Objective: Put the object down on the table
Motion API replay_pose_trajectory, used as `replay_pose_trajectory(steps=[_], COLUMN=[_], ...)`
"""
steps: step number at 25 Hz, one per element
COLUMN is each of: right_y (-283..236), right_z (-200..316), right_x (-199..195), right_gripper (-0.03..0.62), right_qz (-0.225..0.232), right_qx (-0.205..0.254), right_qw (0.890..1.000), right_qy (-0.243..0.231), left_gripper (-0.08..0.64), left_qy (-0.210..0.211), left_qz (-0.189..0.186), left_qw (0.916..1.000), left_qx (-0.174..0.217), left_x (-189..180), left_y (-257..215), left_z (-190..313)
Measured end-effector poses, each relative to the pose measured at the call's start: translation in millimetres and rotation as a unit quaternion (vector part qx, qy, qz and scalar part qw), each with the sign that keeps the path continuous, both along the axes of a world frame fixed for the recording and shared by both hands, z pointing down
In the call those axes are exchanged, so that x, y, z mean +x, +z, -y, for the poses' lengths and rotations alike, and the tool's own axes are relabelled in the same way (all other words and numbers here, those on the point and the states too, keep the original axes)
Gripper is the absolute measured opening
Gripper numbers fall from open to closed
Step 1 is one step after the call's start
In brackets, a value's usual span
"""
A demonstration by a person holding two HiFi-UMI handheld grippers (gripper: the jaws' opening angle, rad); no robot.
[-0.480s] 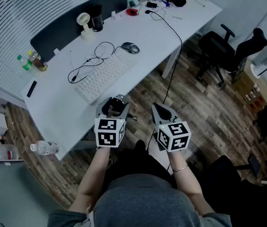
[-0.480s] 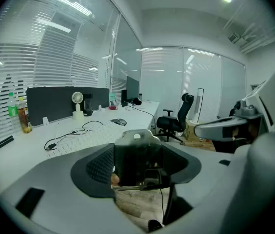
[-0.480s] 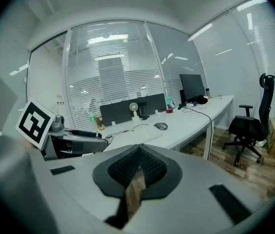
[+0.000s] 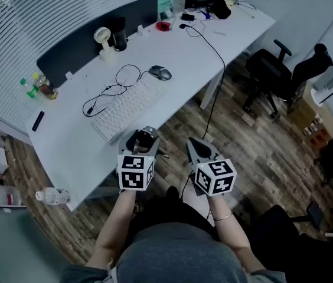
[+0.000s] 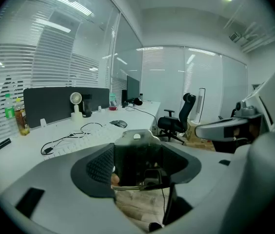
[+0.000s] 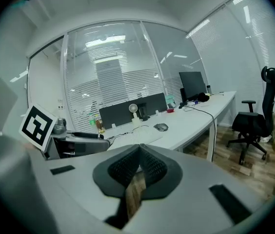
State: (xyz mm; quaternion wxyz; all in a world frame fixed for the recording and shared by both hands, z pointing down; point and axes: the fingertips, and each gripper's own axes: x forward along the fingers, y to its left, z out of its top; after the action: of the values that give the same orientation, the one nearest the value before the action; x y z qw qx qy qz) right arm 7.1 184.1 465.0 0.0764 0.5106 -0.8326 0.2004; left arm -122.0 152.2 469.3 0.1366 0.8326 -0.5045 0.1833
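My left gripper (image 4: 143, 137) hovers at the front edge of the white desk (image 4: 184, 52), its jaws standing wide around a dark boxy object (image 4: 141, 138). In the left gripper view the object (image 5: 137, 157) fills the space between the pads, a small pale dot on its top, and the left gripper (image 5: 138, 161) points towards the keyboard. My right gripper (image 4: 194, 147) floats beside it over the wooden floor, off the desk. Its jaws meet at the tips with nothing between them, as the right gripper view shows (image 6: 138, 152).
On the desk lie a white keyboard (image 4: 128, 107), a mouse (image 4: 160, 72), a looped black cable (image 4: 110, 92), a small fan (image 4: 103, 40) and bottles (image 4: 39, 82). Black office chairs (image 4: 276, 69) stand to the right. A water bottle (image 4: 51, 196) lies on the floor at the left.
The view has shifted slightly. Both grippers keep their places at the desk's edge, and the left one still has the dark object in it.
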Motion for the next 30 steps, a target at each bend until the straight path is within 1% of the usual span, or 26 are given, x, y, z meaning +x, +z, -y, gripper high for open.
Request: replay_pose_trajectory(steps=[13,20,24,30], right_y=[-9.0,-6.9,-4.0,-0.9], right_z=[36.2,56.8,76.9,131.2], right_x=[28.7,38.1,41.1,40.1], right_gripper=[0.006,0.006,0.006,0.006], right_qz=[0.003,0.007,0.010,0.007], right_qx=[0.014,0.010,0.006,0.000], right_qw=[1.000,1.000,1.000,1.000], right_qy=[-0.004,-0.001,0.002,0.006], left_gripper=[0.302,0.302,0.302,0.302], left_qy=[-0.018,-0.030,-0.038,-0.043], left_qz=[0.003,-0.002,-0.001,0.004], left_qw=[0.9997,0.9995,0.9992,0.9990], left_qx=[0.014,0.008,0.010,0.011], left_x=[15.6,15.7,11.2,0.7], left_y=[-9.6,-11.8,-13.6,-13.4], left_z=[35.6,60.1,84.9,142.5])
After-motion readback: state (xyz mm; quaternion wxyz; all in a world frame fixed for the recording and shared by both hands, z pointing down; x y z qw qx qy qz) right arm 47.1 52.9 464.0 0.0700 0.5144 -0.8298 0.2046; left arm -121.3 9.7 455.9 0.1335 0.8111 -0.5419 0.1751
